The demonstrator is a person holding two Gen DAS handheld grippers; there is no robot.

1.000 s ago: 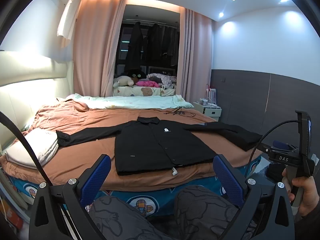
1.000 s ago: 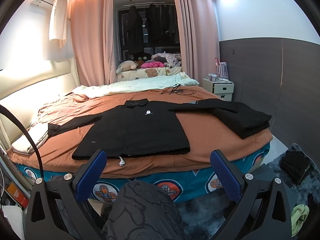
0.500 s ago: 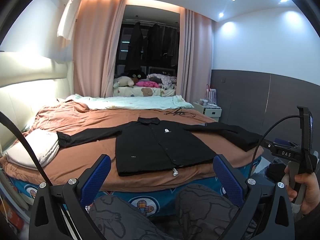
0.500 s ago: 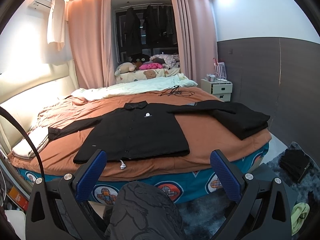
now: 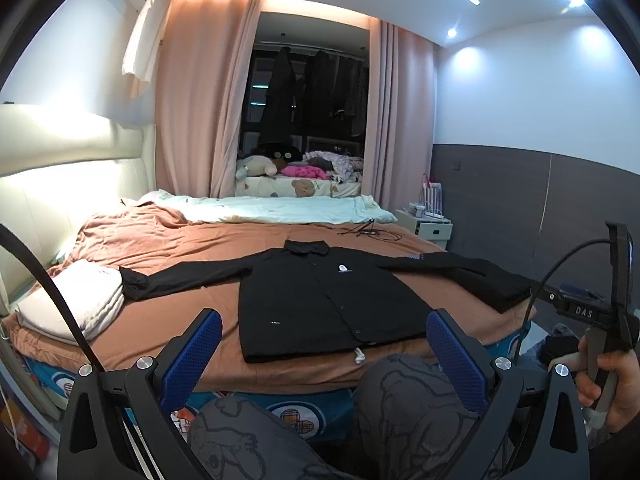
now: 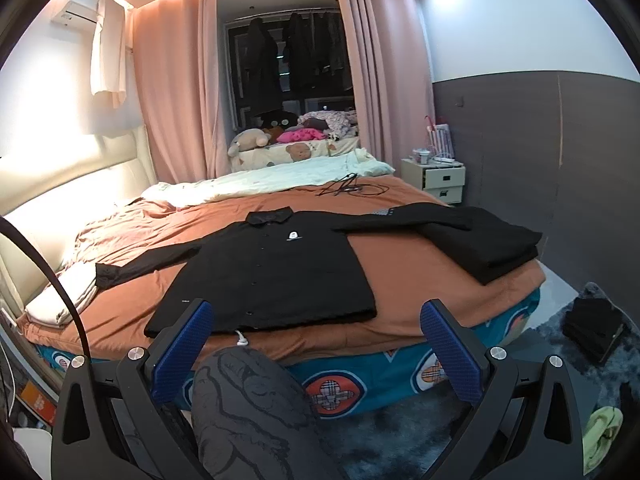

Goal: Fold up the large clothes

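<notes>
Shirt [image 5: 324, 300] lies flat on the bed [image 5: 192, 248], sleeves spread, no fold made yet (everything left). Left claw [image 5: 324, 354] and right claw [image 6: 320, 344] both gape wide, empty, held short of the bed.

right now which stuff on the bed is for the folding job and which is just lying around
For the job:
black jacket, spread flat
left gripper, open
right gripper, open

Just lying about:
folded black garment
folded white bedding
black cable
plush toys
</notes>
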